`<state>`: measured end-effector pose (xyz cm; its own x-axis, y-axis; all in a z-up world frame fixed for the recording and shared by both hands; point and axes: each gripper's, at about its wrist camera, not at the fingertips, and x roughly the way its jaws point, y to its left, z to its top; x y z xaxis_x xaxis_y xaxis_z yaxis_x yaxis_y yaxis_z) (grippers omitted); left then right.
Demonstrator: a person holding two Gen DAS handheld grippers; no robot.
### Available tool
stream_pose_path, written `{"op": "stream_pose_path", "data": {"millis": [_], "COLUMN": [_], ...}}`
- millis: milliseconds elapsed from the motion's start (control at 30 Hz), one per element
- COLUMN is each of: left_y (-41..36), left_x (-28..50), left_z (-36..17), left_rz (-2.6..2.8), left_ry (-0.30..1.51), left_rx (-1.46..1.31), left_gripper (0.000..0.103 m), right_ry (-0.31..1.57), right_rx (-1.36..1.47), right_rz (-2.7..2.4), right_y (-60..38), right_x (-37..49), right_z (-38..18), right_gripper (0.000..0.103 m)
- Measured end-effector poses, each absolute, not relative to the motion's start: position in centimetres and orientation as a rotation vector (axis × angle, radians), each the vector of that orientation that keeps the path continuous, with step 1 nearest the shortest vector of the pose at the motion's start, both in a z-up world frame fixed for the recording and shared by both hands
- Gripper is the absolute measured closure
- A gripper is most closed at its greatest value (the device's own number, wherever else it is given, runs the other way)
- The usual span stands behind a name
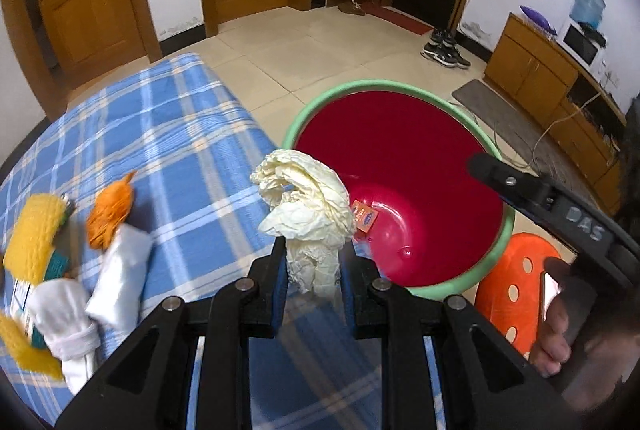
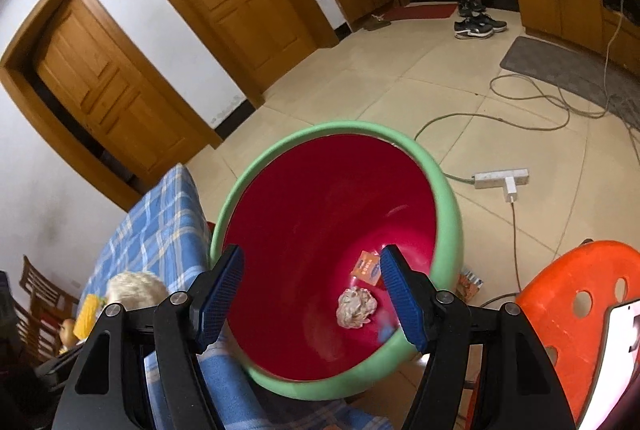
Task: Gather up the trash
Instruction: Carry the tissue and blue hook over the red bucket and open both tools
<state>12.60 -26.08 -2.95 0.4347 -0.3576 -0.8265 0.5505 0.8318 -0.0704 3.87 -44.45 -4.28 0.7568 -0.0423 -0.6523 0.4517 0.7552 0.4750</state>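
My left claw is clamped on a crumpled tissue just beside the bucket, while my right claw hangs wide and empty over it.

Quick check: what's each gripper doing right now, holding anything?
Left gripper: shut on the crumpled paper, beside the red bin.
Right gripper: open, holding nothing, above the bin.
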Motion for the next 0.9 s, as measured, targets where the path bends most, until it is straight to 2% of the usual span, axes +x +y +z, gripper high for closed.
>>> {"op": "stream_pose_path", "data": {"millis": [167,233,300,467,900], "left_y": [-28.0,-28.7,-29.1,-29.6,-29.4], "left_x": [13.2,13.3,13.5,13.2,12.8], "left_z": [-3.6,-3.8,-3.9,-3.6,-2.0], "left_rz": [-0.593,-0.595,-0.598,-0.615,-0.58], "left_ry": [0.976,0.976,0.98,0.962,0.955], "left_rx": [0.221,0.223,0.22,0.21,0.171], "left_gripper": [0.081,0.075,0.063,0.046,0.045], "right_ry": [0.667,0.665,0.666,0.67,0.658], "right_rx": [0.673,0.675,0.68,0.704,0.692], "right_rz": [-0.316,-0.325,-0.335,-0.344,-0.313], "right_y": [-45.1,-45.1,-45.5,-45.8,-45.5], "right_x": [2.5,2.0,1.7,1.4,1.1], "right_z": [-3.9,-3.8,-4.0,-4.5,-4.4], "right_gripper": [0.031,0.031,0.031,0.031,0.031]}}
